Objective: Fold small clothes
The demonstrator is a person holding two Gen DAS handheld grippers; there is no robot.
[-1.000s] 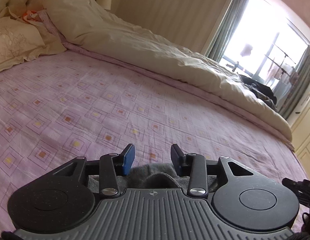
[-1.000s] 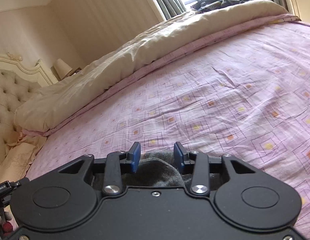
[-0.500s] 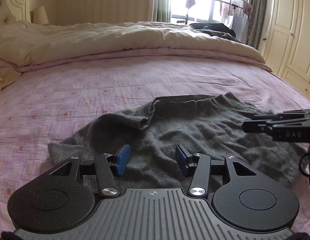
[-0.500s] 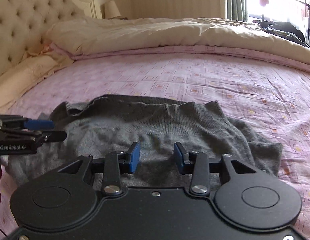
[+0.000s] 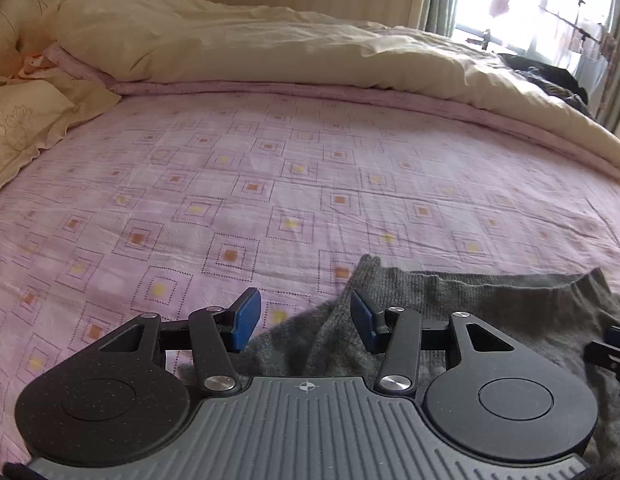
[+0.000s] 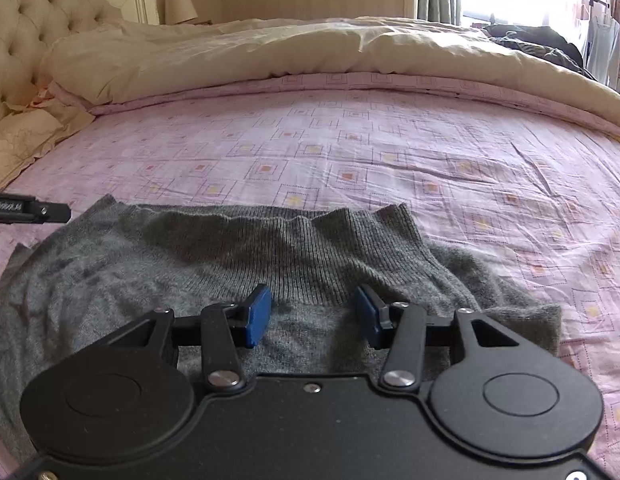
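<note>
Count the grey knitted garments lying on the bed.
1. A grey knitted garment lies spread on the pink patterned bedsheet, just ahead of both grippers. The dark heap on the bed's far side may hold more clothes.

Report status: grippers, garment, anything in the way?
Left gripper open. Right gripper open, jaws just widened, over the grey knit, not pinching. Knit lies spread on the bedsheet. Nothing in the way.
</note>
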